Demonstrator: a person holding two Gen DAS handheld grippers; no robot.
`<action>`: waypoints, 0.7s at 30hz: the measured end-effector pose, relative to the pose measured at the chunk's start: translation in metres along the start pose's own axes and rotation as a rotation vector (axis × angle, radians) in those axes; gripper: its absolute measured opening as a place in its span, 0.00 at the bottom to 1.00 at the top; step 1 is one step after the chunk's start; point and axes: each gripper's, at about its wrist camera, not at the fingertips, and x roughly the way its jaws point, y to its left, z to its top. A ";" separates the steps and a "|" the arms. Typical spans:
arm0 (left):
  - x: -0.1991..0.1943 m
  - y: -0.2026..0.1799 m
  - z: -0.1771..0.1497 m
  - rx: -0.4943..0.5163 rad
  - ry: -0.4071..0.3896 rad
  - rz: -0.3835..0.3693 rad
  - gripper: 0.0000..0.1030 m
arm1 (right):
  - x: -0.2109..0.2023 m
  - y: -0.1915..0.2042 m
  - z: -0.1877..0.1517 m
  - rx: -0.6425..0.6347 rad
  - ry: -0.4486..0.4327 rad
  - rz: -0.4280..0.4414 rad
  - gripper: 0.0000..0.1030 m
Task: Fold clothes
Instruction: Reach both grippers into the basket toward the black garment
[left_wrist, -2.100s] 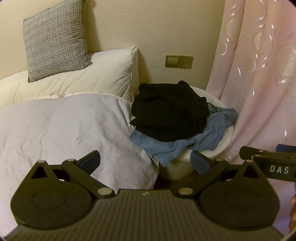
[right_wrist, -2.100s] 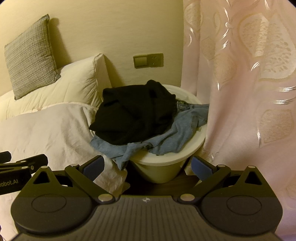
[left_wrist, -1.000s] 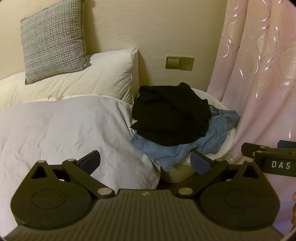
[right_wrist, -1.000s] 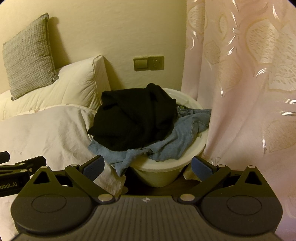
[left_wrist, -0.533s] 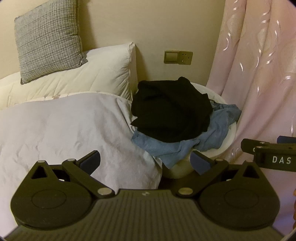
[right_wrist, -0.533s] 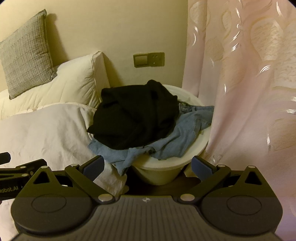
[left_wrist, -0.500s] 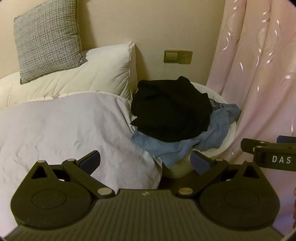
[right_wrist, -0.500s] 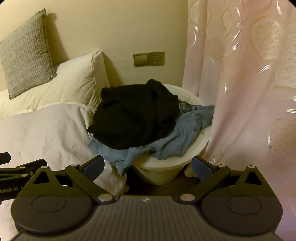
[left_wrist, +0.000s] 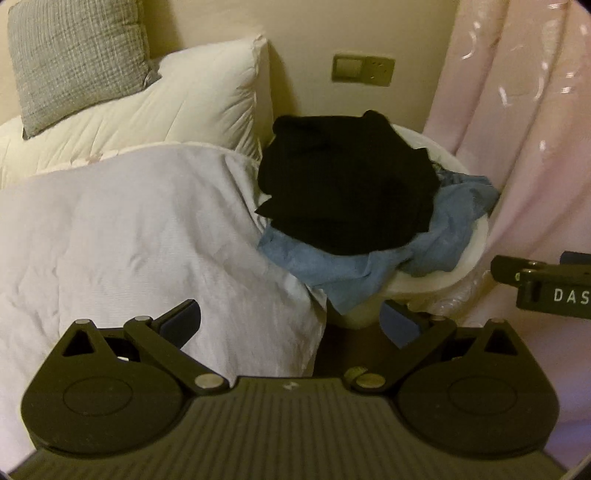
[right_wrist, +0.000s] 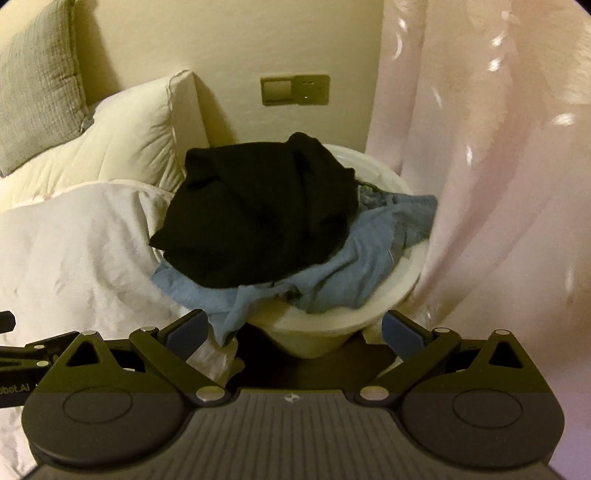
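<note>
- The clothes sit heaped in a round white basket (left_wrist: 476, 236), which stands in the gap between the bed's edge and the pink curtain (left_wrist: 524, 122).
- On top of the heap I see a black garment (left_wrist: 347, 184), bunched up (its shape is hard to read, since it shows almost no detail), covering most of the basket's mouth.
- Under it lies a blue denim garment (left_wrist: 328, 269); one end spills over the basket's near rim, and on the bed side it hangs down to touch the white duvet (left_wrist: 140, 236).
- My left gripper (left_wrist: 291, 321) is released, its jaws spread wide with nothing between them, hovering in front of the basket above the duvet's corner.
- My right gripper (right_wrist: 293, 330) is likewise spread and empty, aimed at the basket's near rim; the dangling denim end sits just beyond its left fingertip in the right wrist view.
- Each gripper shows at the edge of the other's camera (the right one at the right margin of the left wrist view), so they are side by side, apart from each other.
- Behind the duvet a white pillow (left_wrist: 184, 96) leans on the wall, with a grey cushion (left_wrist: 77, 55) resting on it.
- A wall switch plate (right_wrist: 293, 89) is mounted above the basket.
</note>
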 end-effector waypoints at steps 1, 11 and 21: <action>0.007 0.000 0.003 -0.007 0.008 0.006 0.99 | 0.010 -0.001 0.006 -0.010 0.009 0.009 1.00; 0.094 -0.001 0.057 -0.200 0.129 -0.047 0.95 | 0.106 -0.016 0.066 -0.109 0.098 0.096 1.00; 0.191 0.004 0.095 -0.487 0.202 -0.108 0.97 | 0.189 -0.015 0.105 -0.218 0.165 0.187 1.00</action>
